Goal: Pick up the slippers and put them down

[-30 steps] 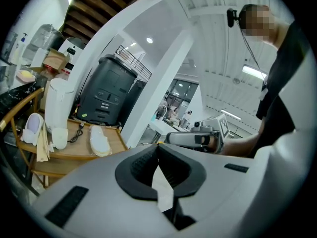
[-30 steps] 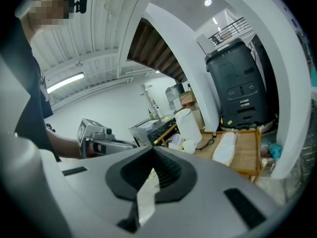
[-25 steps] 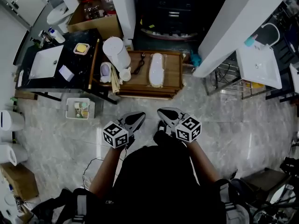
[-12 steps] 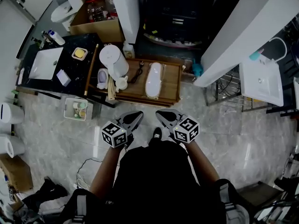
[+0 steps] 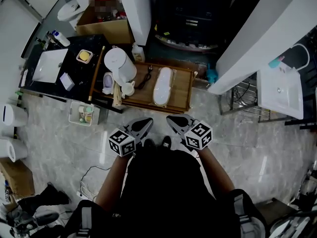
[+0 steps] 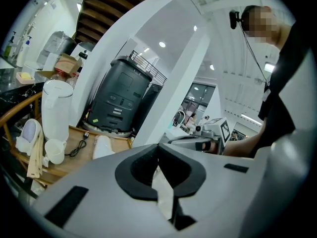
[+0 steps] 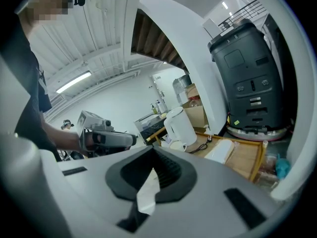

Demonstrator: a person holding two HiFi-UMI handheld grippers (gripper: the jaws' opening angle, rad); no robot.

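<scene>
A white slipper [image 5: 162, 86] lies lengthwise on a low wooden stand [image 5: 181, 90]; it also shows in the left gripper view [image 6: 102, 146] and the right gripper view [image 7: 221, 150]. A second, lilac slipper [image 5: 108, 82] leans at the stand's left end, beside a small white cup [image 5: 128, 89]. My left gripper [image 5: 147, 122] and right gripper [image 5: 171, 119] hover side by side over the floor, short of the stand's near edge. Both are shut with nothing between the jaws [image 6: 159, 148] [image 7: 152, 150]. Neither touches a slipper.
A tall white jug [image 5: 119, 63] and a black cable [image 5: 146, 76] share the stand. Left of it stands a dark counter with a sink [image 5: 47, 66] and a small white basket [image 5: 82, 114]. Behind is a black machine [image 6: 119, 100]; a white sloped column [image 5: 247, 38] and wire rack [image 5: 242, 95] lie right.
Both grippers, still shut and side by side, have come nearer to the wooden stand. The slippers have not moved.
</scene>
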